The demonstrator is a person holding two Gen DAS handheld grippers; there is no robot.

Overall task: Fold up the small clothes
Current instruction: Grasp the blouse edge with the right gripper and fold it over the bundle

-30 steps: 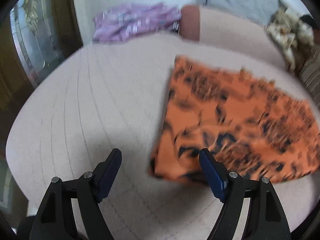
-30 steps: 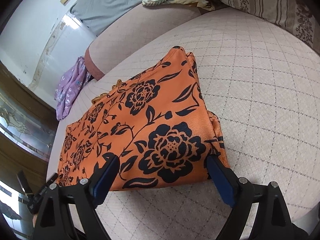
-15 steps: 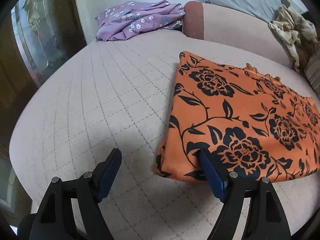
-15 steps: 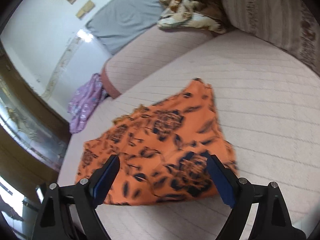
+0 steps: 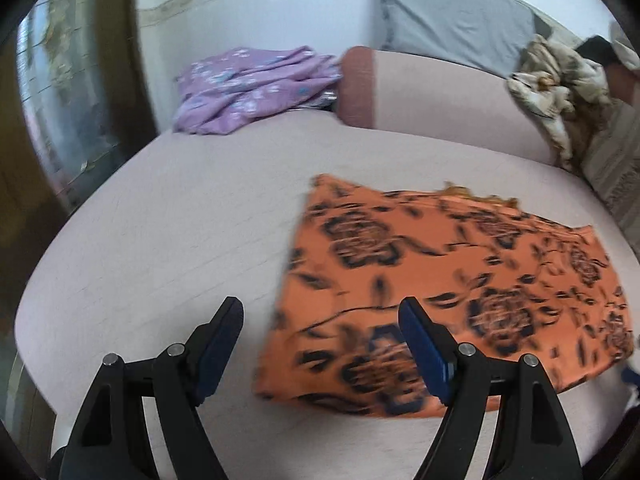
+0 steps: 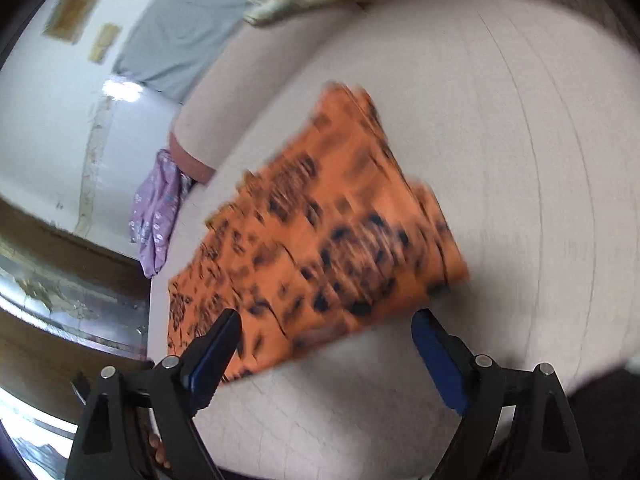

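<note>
Lying flat, orange cloth — bare bed around; both tools spread, empty.

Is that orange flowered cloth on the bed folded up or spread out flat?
Folded: the orange cloth lies as a compact rectangle with stacked layered edges along one side.

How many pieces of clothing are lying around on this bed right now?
2. The orange floral garment lies folded flat on the bed just beyond both open grippers. The purple floral garment sits crumpled at the far edge by the wall. More may be hidden out of view.
</note>
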